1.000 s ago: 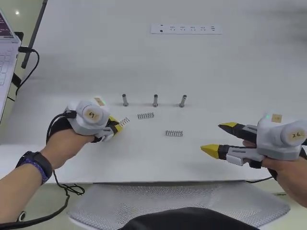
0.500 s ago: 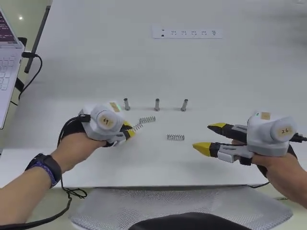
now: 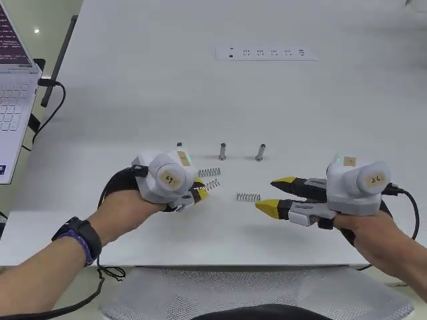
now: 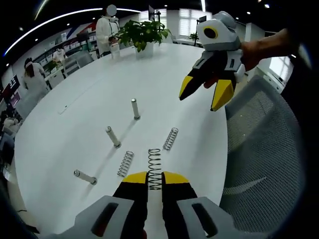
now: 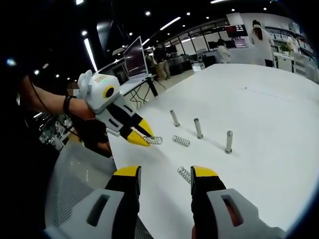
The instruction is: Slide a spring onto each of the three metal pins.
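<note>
As left gripper (image 3: 198, 194) shifts right clamping spring (image 3: 211, 185), right gripper (image 3: 267, 194) nearer

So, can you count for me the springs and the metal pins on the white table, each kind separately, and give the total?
Springs: 3, one of them gripped in the left claw
Metal pins: 3, all bare
Total: 6
</note>
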